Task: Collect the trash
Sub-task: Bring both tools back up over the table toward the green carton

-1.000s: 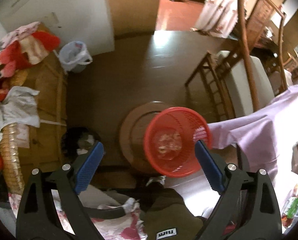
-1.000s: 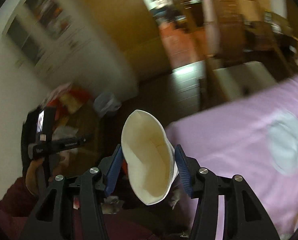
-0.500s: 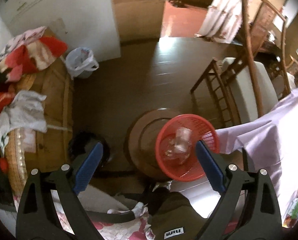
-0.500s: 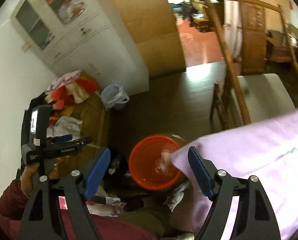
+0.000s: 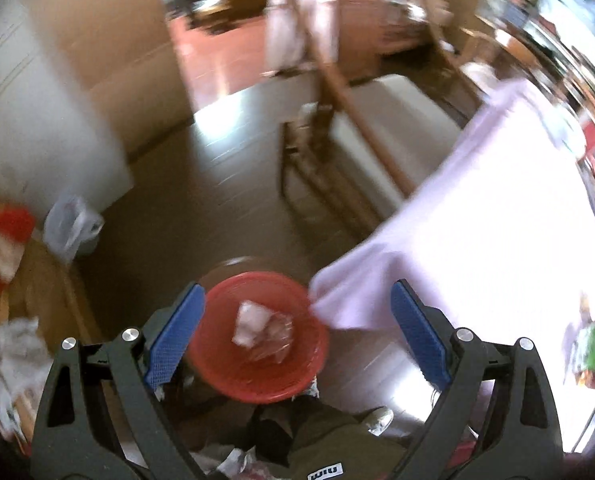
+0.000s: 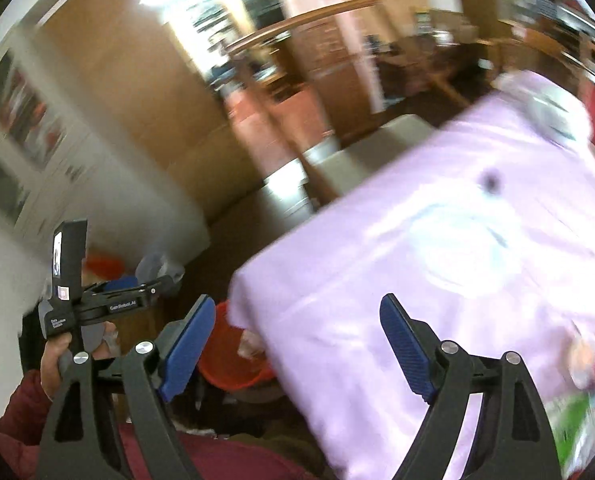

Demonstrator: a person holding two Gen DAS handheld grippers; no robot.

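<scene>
The lilac tablecloth [image 5: 477, 240] edge overhangs the red basket [image 5: 217, 360] rim; dark floor [image 5: 201, 200] beyond lies open. Crumpled trash [image 5: 261, 330] rests inside the basket. Left gripper [image 5: 295, 332]: jaws wide, empty. Right gripper [image 6: 293, 348]: jaws opening, empty. Only the right view shows "GenRobot.AI" lettering.

Both wrist views look steeply down, sharing the red basket [image 5: 257, 340] and lilac tablecloth [image 6: 417, 260].

Motion blur smears both views, the lilac cloth [image 6: 437, 280] on the surface hides most of the red basket [image 6: 233, 368] in the right view, its crumpled contents [image 5: 261, 330] stay unidentifiable, and colourful packets [image 5: 589, 348] blur at the right edge.
</scene>
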